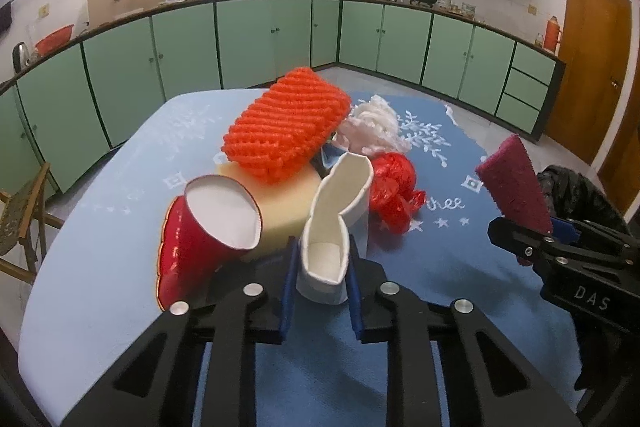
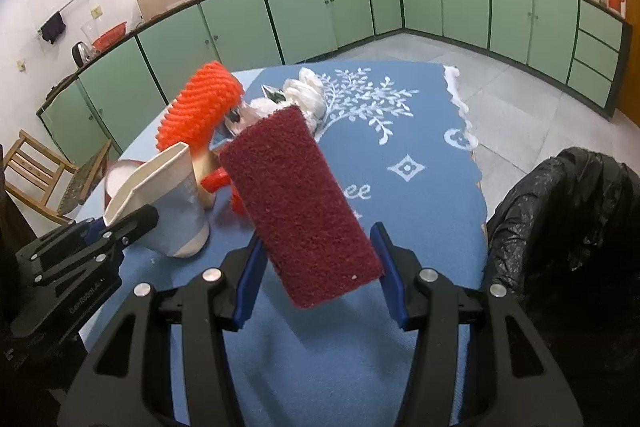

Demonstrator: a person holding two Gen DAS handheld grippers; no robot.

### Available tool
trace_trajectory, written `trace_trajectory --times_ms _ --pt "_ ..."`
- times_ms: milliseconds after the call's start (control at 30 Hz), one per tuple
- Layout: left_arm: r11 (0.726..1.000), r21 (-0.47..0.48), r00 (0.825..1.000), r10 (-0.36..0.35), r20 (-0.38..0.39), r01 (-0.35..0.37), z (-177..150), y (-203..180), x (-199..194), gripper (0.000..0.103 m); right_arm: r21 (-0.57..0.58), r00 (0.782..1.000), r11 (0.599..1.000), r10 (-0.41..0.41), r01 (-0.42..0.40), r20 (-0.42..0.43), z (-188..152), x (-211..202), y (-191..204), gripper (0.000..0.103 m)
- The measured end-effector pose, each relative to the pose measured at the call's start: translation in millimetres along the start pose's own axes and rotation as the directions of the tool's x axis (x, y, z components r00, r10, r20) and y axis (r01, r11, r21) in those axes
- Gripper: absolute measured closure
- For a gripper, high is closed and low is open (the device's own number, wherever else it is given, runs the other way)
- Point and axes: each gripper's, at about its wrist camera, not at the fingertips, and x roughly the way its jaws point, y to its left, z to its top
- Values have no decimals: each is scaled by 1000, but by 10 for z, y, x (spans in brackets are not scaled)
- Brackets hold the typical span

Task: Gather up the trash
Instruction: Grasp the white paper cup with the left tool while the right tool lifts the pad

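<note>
Your left gripper (image 1: 318, 291) sits at the bottom centre of its own view with its blue fingers (image 1: 289, 291) clamped on the squashed white paper cup (image 1: 334, 223), pressing its lower end from both sides so the cup stands up between them. Just left of it a red cup (image 1: 208, 227) lies tipped on its side, white inside facing up and to the right, resting against a pale yellow sponge (image 1: 280, 203). An orange knitted scrubber (image 1: 286, 127) lies on top of that sponge, leaning toward the upper right. Behind the white cup you have a crumpled red plastic wrapper (image 1: 394, 187), and beyond it a bundle of white plastic (image 1: 376, 127). All of this rests on the table (image 1: 120, 227) under a blue cloth printed with white patterns.

Your right gripper (image 2: 316, 271) holds the dark red scouring pad (image 2: 296, 203) between its fingers (image 2: 248, 279), the pad tilted with its top toward the upper left of the frame and raised clear of the cloth. In the left wrist view that same pad shows at the right edge. A black trash bag (image 2: 568, 227) stands at the right edge of the right wrist view, beside the table.
</note>
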Motion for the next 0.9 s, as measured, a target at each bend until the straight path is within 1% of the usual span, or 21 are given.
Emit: trace_trajectory --times_ms 300,600,800,900 --pt "1000 23 998 -15 60 13 180 -127 -262 82 24 998 1000 7 -8 63 152 -301 -20 53" --pt "998 46 992 -47 113 42 371 -289 -491 82 58 992 998 -22 15 128 227 -683 -177 53" --pt "995 66 987 -90 136 81 473 -488 -600 82 99 985 994 -53 37 165 204 -957 -366 53" --pt "990 81 981 -126 150 115 538 -653 -647 82 115 980 992 -80 59 182 188 -1097 -464 53"
